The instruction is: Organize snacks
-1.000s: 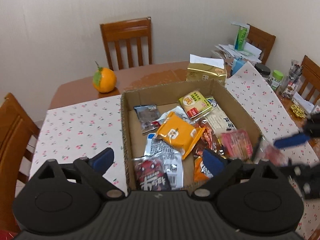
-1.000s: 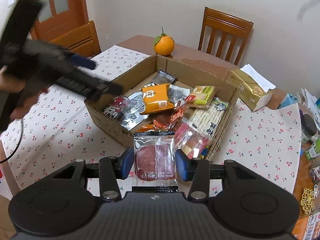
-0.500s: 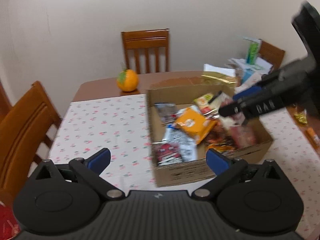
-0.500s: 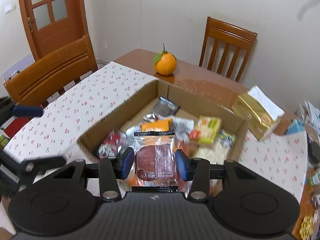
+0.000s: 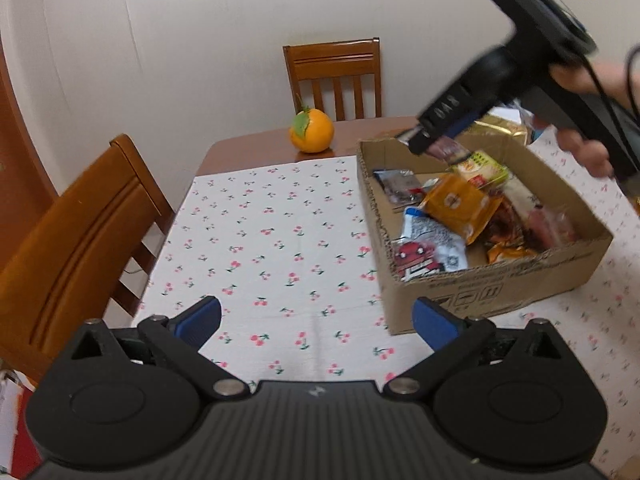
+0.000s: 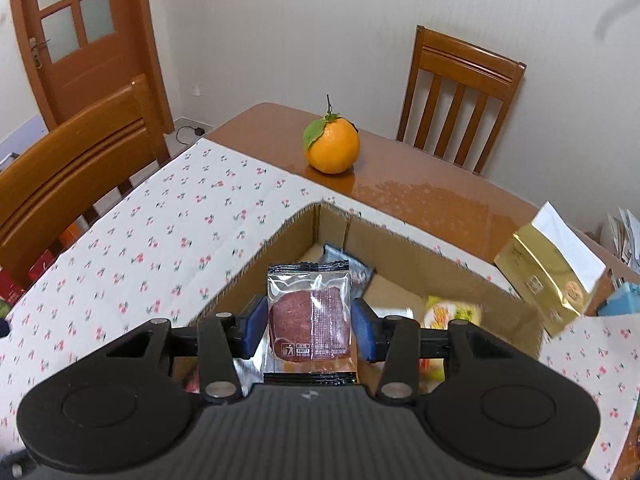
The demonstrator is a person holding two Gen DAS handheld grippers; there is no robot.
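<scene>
An open cardboard box (image 5: 496, 292) on the cherry-print tablecloth (image 5: 272, 248) holds several snack packets, among them an orange one (image 5: 460, 204). My right gripper (image 6: 309, 324) is shut on a clear packet with a dark red slice (image 6: 310, 320) and holds it above the box's far left corner (image 6: 316, 208). It also shows in the left wrist view (image 5: 432, 140) over the box's far side. My left gripper (image 5: 316, 320) is open and empty, low over the cloth, left of the box.
An orange with a leaf (image 5: 311, 135) sits on the bare wooden table (image 6: 400, 192) behind the cloth. A gold tissue pack (image 6: 548, 268) stands right of the box. Wooden chairs stand at the left (image 5: 80, 240) and far side (image 5: 334, 76).
My left gripper has pulled back and left, away from the box, and stayed open. My right gripper has carried the red packet up and over the box toward its far left corner.
</scene>
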